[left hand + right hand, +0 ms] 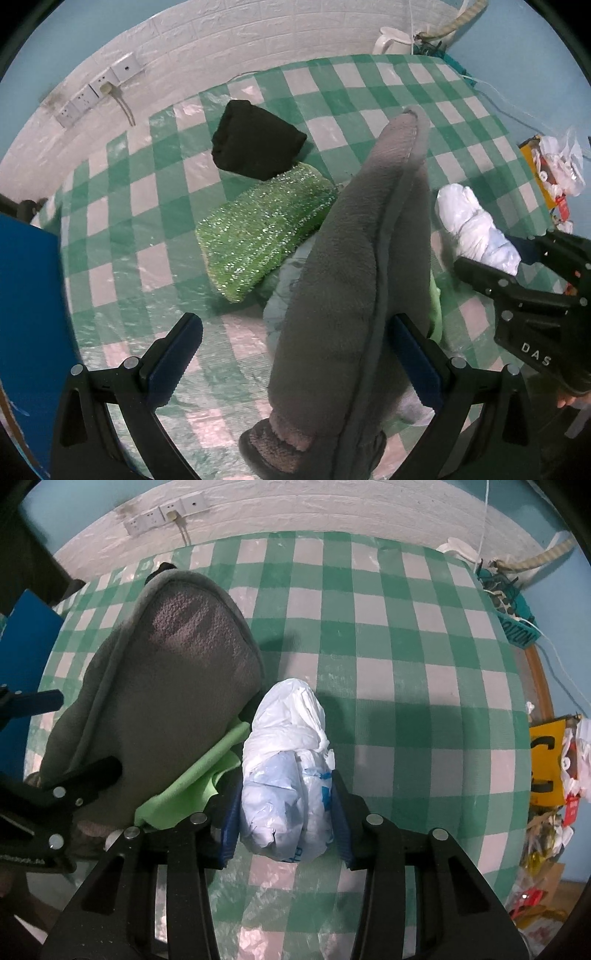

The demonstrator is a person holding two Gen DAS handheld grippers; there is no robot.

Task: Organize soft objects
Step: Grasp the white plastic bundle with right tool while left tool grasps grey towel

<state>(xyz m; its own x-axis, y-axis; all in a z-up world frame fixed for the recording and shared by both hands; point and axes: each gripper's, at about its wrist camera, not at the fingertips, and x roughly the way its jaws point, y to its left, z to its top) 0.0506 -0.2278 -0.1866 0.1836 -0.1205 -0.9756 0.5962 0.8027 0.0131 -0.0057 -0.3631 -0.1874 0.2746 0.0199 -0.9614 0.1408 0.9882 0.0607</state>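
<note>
A grey plush slipper (354,280) stands tilted up between the wide-open jaws of my left gripper (295,358); it leans on the right finger and the left finger is apart from it. It also shows in the right wrist view (166,686). My right gripper (284,812) is shut on a white plastic bag bundle (288,768), which rests on the green checked tablecloth (406,664). The bundle (469,225) and the right gripper also show in the left wrist view. A glittery green cushion (262,229) and a black folded cloth (255,140) lie beyond the slipper.
A light green cloth (192,790) lies under the slipper. A blue board (29,314) stands at the left table edge. A white jug (391,38) and teal item (513,605) sit at the far corner. Bags and packets (554,775) crowd the right side.
</note>
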